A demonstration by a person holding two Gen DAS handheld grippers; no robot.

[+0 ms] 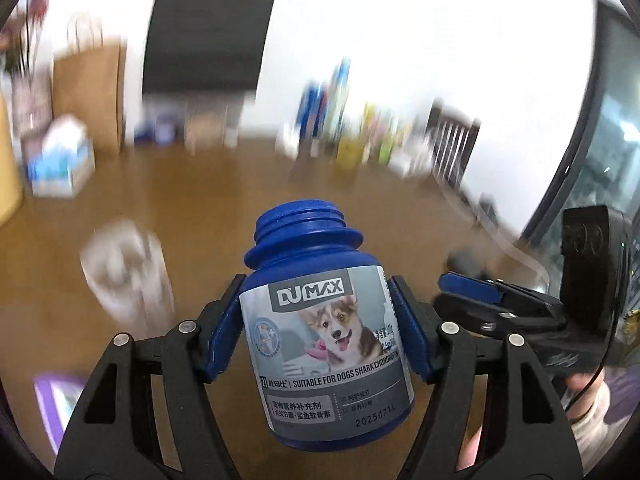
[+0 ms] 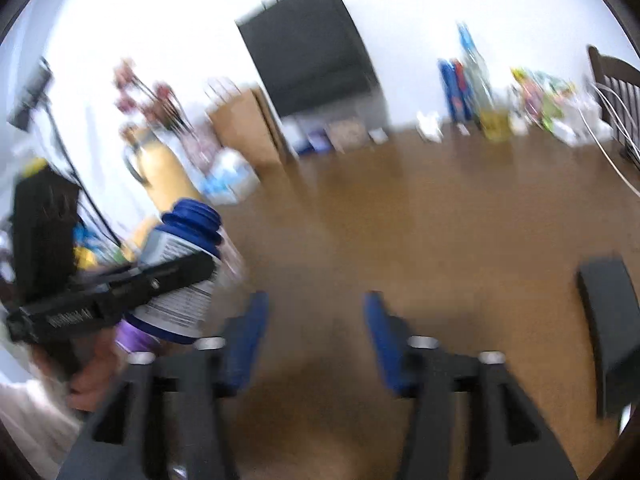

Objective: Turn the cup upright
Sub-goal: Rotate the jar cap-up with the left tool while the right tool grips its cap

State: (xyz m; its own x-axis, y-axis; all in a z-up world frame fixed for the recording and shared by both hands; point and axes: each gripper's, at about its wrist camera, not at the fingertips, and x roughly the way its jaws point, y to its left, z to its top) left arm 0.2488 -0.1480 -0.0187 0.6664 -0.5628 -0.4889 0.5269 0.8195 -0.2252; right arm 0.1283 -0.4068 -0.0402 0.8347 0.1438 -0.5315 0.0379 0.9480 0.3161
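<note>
- The left hand-held gripper point(image 1: 316, 320) clamps the bottle point(image 1: 326, 344) at mid-body, blue pads on both label sides — a hold that keeps the open neck pointing up and a little tilted, seemingly off the worktop point(image 1: 200, 208).
- The right hand-held gripper point(image 2: 316, 336) hangs beside it, fingers spread wide on nothing — likely spare.
- Farther off, a blurred clear cup point(image 1: 128, 268) stands on the worktop.
- Beyond, boxes line the wall.

White walls point(image 2: 420, 8), a brown table point(image 2: 400, 208), a dark chair point(image 1: 454, 148).
</note>
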